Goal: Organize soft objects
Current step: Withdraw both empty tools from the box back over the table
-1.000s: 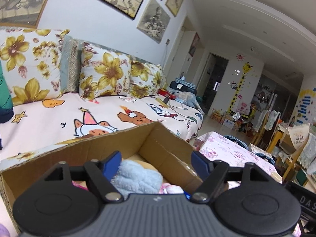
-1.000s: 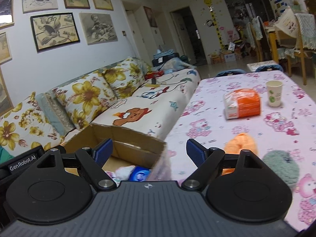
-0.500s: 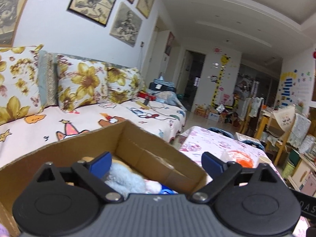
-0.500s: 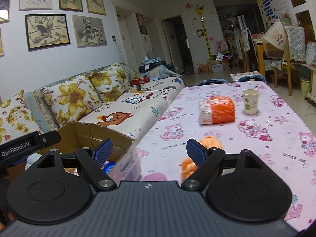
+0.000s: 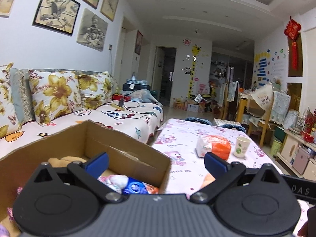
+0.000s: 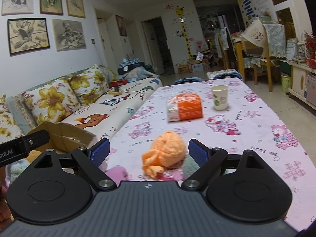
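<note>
A cardboard box (image 5: pixel 126 144) stands at the table's left edge by the sofa, with soft toys inside, a blue one (image 5: pixel 135 186) among them. It also shows in the right wrist view (image 6: pixel 65 136). My left gripper (image 5: pixel 156 163) is open and empty above the box's right wall. My right gripper (image 6: pixel 149 152) is open and empty, with an orange knitted soft toy (image 6: pixel 166 150) on the table between and just beyond its fingers. A greenish soft thing (image 6: pixel 190 165) lies partly hidden behind the right finger.
An orange-and-white pack (image 6: pixel 184 107) and a paper cup (image 6: pixel 219 97) stand farther along the pink-patterned table (image 6: pixel 256 122). A sofa (image 6: pixel 98 106) with floral cushions runs along the left. Chairs and a cluttered dining area lie at the back right.
Both grippers have swung to the right, away from the box and toward the table. The orange soft toy now lies between the right gripper's fingers. Both stay open.
</note>
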Available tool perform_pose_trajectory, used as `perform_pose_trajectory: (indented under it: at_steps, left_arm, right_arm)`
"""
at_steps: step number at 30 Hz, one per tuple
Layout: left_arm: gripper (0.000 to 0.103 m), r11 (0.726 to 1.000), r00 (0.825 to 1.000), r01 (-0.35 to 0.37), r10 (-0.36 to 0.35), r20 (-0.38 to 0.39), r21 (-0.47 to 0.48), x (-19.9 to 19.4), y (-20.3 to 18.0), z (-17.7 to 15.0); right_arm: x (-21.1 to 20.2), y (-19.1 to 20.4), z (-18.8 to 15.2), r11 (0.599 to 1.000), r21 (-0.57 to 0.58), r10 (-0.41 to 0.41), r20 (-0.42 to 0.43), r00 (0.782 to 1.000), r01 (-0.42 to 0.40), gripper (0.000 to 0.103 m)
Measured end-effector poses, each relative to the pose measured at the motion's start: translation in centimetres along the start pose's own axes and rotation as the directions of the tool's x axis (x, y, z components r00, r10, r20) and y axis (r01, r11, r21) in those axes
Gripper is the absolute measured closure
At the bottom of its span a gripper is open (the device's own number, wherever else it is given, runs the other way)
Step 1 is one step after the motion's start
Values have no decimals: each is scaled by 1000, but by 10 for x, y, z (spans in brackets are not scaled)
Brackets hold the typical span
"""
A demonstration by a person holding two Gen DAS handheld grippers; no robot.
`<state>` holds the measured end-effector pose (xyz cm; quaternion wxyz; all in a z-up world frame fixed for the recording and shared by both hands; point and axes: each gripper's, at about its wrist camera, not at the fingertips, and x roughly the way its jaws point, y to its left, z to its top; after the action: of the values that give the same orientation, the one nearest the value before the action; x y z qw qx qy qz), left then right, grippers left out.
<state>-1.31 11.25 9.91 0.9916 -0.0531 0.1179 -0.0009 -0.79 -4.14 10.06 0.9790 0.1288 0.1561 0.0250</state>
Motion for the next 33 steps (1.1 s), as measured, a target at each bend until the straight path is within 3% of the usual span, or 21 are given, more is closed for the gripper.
perform_pose_trajectory:
  at_steps: [33]
  left_arm:
    - [1, 983, 995, 93, -85, -54, 156, 7, -58, -22]
  right_arm:
    - [9, -7, -9, 996, 55, -77, -6, 997, 77, 0]
